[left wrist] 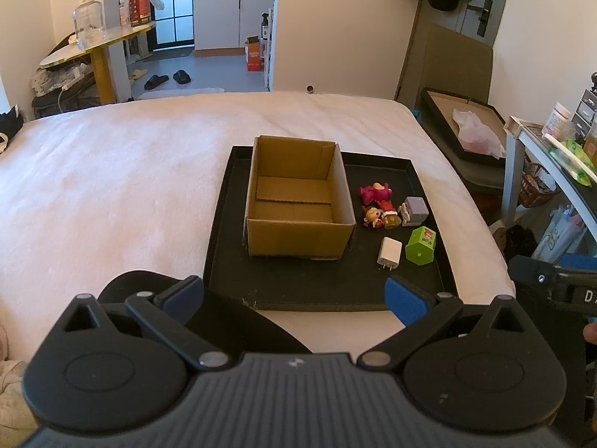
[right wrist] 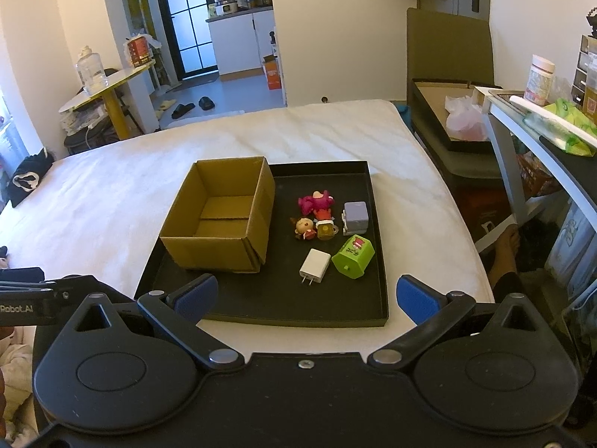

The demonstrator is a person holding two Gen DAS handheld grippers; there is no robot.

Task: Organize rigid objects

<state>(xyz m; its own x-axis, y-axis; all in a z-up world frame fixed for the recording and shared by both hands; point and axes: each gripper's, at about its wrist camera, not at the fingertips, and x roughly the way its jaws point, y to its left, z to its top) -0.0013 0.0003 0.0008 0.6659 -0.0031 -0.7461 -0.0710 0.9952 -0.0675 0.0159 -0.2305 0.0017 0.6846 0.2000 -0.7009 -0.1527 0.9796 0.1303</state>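
Bed held shallow black tray [right wrist: 377,246] | empty brown cardboard box [right wrist: 220,216], white plug charger [right wrist: 314,264] | both grippers' fingers apart, empty | advice: approach charger squarely.

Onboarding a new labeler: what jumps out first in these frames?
An open, empty cardboard box on the left of a black tray on the bed. To its right on the tray lies a cluster of small things: pink toy, doll, grey cube, green block, white charger. Both the left gripper and right gripper hang open near the tray's near edge.
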